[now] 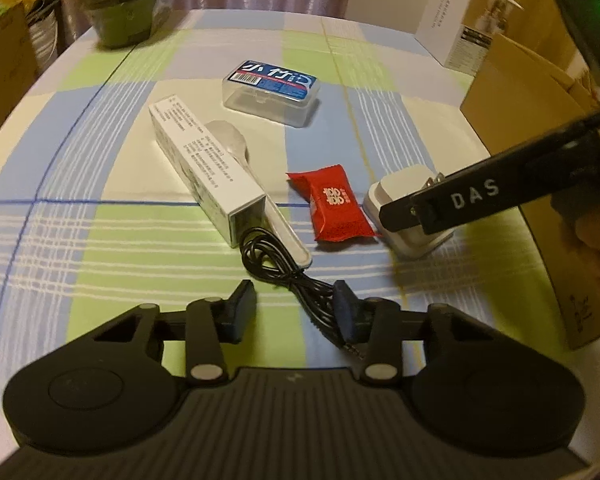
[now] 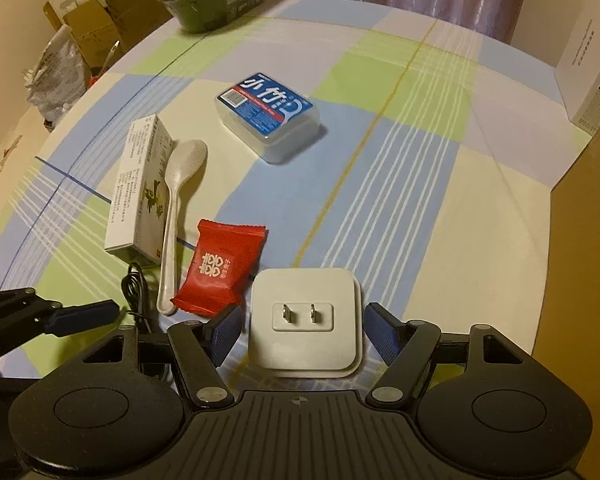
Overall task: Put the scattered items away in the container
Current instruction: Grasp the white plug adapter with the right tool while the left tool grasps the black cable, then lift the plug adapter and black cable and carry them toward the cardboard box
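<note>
My left gripper (image 1: 294,312) is open low over a coiled black cable (image 1: 288,276), its right finger touching the cable. My right gripper (image 2: 304,330) is open, its pads on either side of a white plug adapter (image 2: 304,320) lying prongs up, not closed on it. The adapter also shows in the left wrist view (image 1: 400,208) under the right gripper's finger. A red candy packet (image 2: 220,270), a pale spoon (image 2: 180,208), a long white carton (image 2: 140,192) and a clear box with a blue label (image 2: 268,116) lie on the checked tablecloth (image 2: 400,168). A brown cardboard box (image 1: 540,128) stands at the right.
A dark bowl wrapped in plastic (image 1: 120,12) sits at the table's far left edge. A white carton (image 1: 456,20) stands at the far right. Cardboard boxes and bags (image 2: 80,40) are piled beyond the table's left side.
</note>
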The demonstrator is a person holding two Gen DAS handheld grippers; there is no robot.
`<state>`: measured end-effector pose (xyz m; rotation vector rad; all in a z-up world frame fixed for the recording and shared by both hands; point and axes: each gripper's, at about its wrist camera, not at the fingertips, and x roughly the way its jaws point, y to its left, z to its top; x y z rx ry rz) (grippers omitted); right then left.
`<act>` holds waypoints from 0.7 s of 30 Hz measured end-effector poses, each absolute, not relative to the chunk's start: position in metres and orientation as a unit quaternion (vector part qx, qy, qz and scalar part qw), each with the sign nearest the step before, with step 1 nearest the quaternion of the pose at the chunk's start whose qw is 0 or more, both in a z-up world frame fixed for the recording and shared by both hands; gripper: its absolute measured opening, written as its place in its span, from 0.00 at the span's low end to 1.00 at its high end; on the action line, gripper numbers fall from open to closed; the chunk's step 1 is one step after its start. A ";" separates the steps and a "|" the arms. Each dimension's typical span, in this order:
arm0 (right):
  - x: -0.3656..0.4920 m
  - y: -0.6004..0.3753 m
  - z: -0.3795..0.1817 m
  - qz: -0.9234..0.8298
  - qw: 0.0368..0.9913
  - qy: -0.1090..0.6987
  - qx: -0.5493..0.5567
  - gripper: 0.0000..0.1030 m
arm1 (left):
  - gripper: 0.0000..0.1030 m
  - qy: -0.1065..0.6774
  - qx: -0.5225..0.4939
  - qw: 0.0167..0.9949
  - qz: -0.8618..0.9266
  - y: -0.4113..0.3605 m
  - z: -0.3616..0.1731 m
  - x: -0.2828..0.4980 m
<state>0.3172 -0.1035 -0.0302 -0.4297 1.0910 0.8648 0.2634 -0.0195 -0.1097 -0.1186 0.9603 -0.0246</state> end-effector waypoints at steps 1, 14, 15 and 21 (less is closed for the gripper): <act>0.317 -0.103 -0.032 0.394 0.746 0.498 -0.198 0.72 | 0.36 0.462 -0.052 0.885 -0.013 -0.020 -0.109 0.263; 0.304 -0.117 -0.036 0.380 0.754 0.507 -0.174 0.65 | 0.19 0.473 -0.055 0.878 -0.038 -0.019 -0.109 0.266; 0.301 -0.120 -0.035 0.378 0.754 0.508 -0.173 0.65 | 0.17 0.476 -0.046 0.877 -0.044 -0.020 -0.107 0.265; 0.267 -0.144 -0.029 0.373 0.755 0.515 -0.157 0.65 | 0.12 0.502 -0.008 0.860 -0.087 -0.022 -0.102 0.249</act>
